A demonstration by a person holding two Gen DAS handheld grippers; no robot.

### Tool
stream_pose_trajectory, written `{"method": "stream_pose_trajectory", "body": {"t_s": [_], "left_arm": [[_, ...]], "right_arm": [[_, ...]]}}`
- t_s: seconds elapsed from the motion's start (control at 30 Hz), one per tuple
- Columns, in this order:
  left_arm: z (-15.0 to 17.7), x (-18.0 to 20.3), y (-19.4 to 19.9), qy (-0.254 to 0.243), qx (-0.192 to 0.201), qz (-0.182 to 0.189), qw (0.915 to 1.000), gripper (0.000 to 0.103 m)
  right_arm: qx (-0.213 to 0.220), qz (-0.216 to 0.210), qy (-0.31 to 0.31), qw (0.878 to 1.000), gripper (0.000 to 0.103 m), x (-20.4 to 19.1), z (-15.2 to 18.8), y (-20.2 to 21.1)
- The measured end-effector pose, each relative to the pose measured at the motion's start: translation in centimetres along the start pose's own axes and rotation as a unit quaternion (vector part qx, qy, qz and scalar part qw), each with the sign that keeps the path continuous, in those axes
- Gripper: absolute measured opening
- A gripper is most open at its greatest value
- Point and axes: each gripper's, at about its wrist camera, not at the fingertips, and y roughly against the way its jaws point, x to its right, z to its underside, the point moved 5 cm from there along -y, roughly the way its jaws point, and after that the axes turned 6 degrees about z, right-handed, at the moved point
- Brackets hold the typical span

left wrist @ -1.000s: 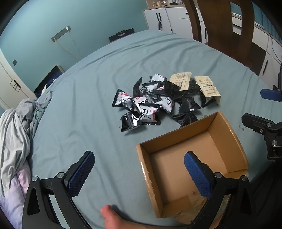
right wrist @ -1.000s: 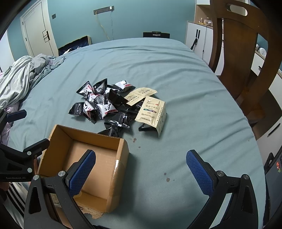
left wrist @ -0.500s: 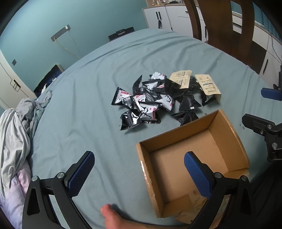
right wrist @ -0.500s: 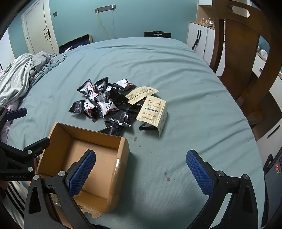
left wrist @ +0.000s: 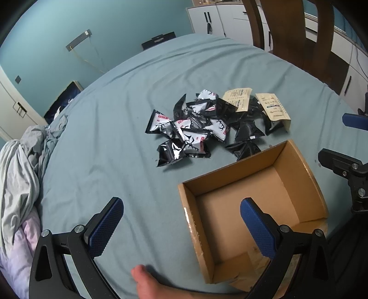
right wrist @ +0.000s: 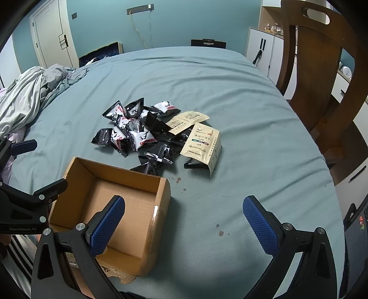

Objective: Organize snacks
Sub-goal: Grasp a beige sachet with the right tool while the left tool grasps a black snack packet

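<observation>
A pile of several black-and-white snack packets (left wrist: 195, 131) (right wrist: 131, 133) lies on the blue-green bed sheet, with two beige sachets (left wrist: 273, 110) (right wrist: 202, 142) at its right side. An open, empty cardboard box (left wrist: 253, 195) (right wrist: 110, 207) sits in front of the pile. My left gripper (left wrist: 179, 220) is open and empty, hovering over the box's left wall. My right gripper (right wrist: 184, 220) is open and empty, hovering over the box's right wall. Each gripper shows at the edge of the other's view.
A heap of crumpled grey bedding (left wrist: 20, 165) (right wrist: 30, 89) lies at the left edge of the bed. A wooden chair (right wrist: 317, 76) stands at the right. White cabinets (left wrist: 220, 20) stand behind. A bare foot (left wrist: 147, 283) rests at the near edge.
Both grippers have drifted slightly; the pile and box sit a little lower and nearer in both views. Nothing was picked up or moved.
</observation>
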Motion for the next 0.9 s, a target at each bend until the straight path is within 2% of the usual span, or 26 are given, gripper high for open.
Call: {"method": "stream_pose_trajectory", "body": {"t_s": [0.23,0.47,0.63,0.9], "left_arm": [[-0.3,-0.7,-0.4,0.019,-0.010,0.013,0.9997,0.103],[-1.0,-1.9,-1.1,0.039,-0.014,0.007,0.9991,0.103],[-1.3,-2.5,-1.3,0.051,-0.013,0.008,0.9986,0.103],[-1.6,-3.4,-2.4,0.068,-0.024,0.010,0.9974,0.103]], "right_arm": [[-0.010,-0.019,-0.018,1.000,0.103,0.7,-0.8,-0.5],[-0.025,-0.019,-0.037,0.999,0.103,2.6,-3.1,-2.8],[-0.061,-0.061,-0.087,0.993,0.103,3.8,-5.0,-6.0],[-0.097,-0.062,-0.095,0.989,0.103,4.0,-7.4,-11.8]]}}
